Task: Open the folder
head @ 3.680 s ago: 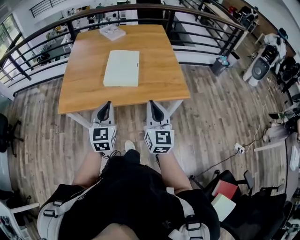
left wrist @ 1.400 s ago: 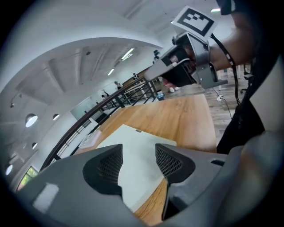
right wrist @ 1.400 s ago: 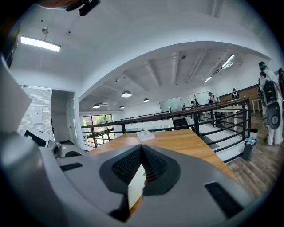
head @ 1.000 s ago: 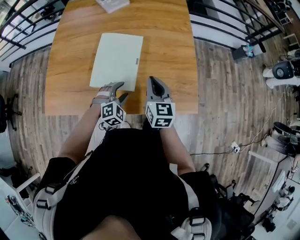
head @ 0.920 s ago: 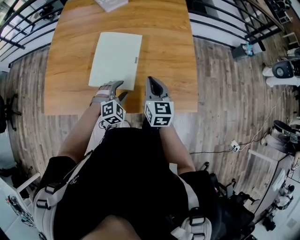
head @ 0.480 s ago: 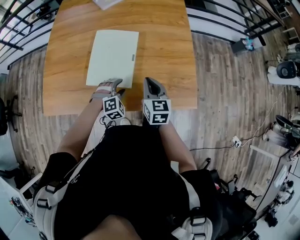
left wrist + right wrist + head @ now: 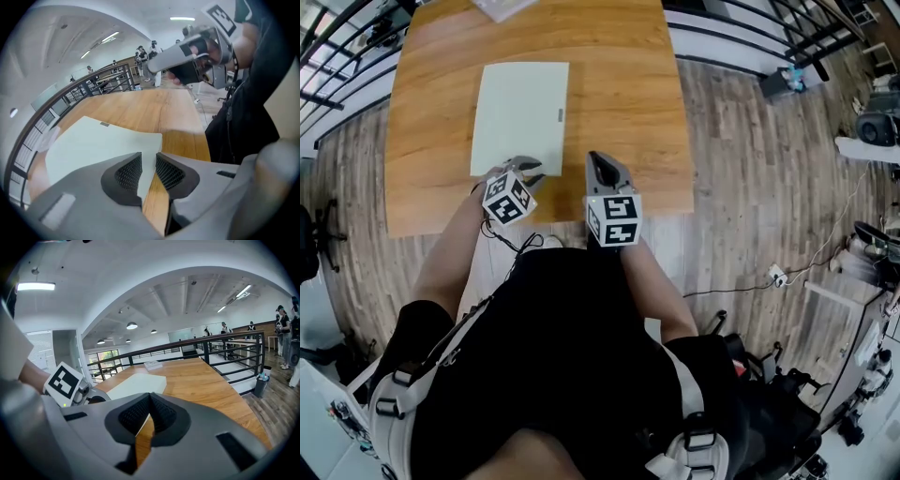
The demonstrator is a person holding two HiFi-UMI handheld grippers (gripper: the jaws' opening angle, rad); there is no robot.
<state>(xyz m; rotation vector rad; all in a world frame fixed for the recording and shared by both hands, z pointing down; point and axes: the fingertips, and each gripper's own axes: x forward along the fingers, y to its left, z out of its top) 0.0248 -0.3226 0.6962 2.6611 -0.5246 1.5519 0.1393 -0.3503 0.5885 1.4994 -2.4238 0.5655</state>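
Folder (image 7: 520,112) corner between closing left tool's (image 7: 148,164) jaws, perhaps untouched

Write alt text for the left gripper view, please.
The grey left gripper is closing its jaws around the near corner of a flat pale green folder, lying shut on a light wooden table, not yet pinching it. The right gripper hovers beyond.

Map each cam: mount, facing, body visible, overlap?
Head view: on head, steeply down at folder, table; left tool, right tool, arms, torso.
Left gripper view: on left tool, along its closing jaws, folder edge seen through gap; right tool above.
Right gripper view: on right tool, across table to railing; left tool's cube.
Shared: folder, table.
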